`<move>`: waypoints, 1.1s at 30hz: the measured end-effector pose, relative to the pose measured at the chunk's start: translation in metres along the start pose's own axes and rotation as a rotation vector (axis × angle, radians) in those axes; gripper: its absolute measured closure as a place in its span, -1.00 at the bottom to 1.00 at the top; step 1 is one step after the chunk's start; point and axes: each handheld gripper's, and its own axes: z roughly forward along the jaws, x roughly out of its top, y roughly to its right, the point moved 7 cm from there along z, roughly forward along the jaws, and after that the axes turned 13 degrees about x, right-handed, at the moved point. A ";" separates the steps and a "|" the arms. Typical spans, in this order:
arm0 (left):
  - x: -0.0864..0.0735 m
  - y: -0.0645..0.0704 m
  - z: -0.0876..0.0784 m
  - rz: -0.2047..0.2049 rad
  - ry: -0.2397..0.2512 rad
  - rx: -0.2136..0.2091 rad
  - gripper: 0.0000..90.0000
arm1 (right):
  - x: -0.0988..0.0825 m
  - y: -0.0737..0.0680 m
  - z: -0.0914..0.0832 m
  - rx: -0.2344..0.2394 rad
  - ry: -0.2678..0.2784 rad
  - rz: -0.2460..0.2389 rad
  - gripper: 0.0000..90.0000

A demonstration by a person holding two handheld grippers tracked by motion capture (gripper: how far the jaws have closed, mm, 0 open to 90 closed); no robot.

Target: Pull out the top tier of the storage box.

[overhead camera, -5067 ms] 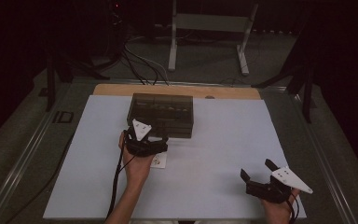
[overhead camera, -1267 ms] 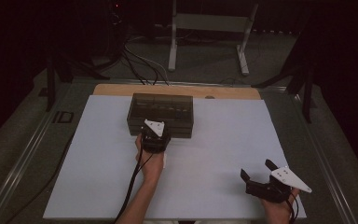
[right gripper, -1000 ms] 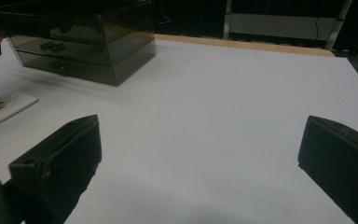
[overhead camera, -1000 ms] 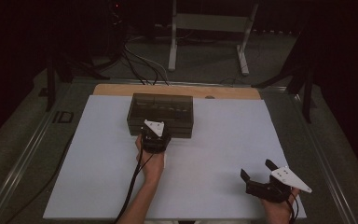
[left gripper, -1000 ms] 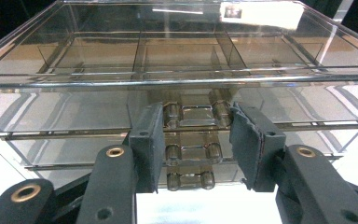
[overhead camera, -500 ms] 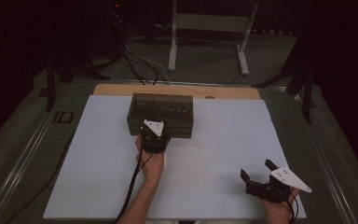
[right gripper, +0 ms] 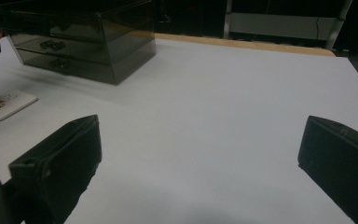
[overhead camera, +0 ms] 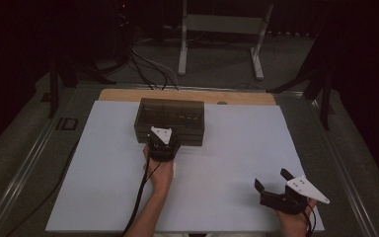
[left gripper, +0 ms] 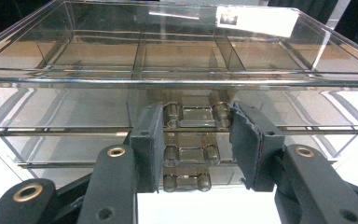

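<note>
Left gripper (left gripper: 196,140) jaws flank the drawer box (left gripper: 177,70) handle; right gripper (right gripper: 196,158) jaws apart.

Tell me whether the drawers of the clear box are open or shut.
Shut: in the left gripper view all three drawer fronts sit flush in the box, handles in line.

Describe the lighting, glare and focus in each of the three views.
High view: dim, room beyond the table nearly black, white mat the brightest area. Left gripper view: sharp and well lit, white glare streaks on the clear drawer box top. Right gripper view: darker, its own pads soft and out of focus, the box shadowy.
</note>
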 end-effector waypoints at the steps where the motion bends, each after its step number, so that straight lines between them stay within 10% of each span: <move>1: 0.000 0.000 0.000 0.002 0.001 0.002 0.28 | 0.000 0.000 0.000 0.000 0.000 -0.001 -1.00; 23: -0.006 -0.003 -0.013 0.019 -0.001 0.004 0.27 | 0.000 0.000 0.000 0.000 0.000 -0.001 -1.00; 33: -0.004 -0.017 -0.012 0.002 -0.033 -0.082 -0.59 | -0.001 0.000 0.000 -0.002 -0.002 0.000 -1.00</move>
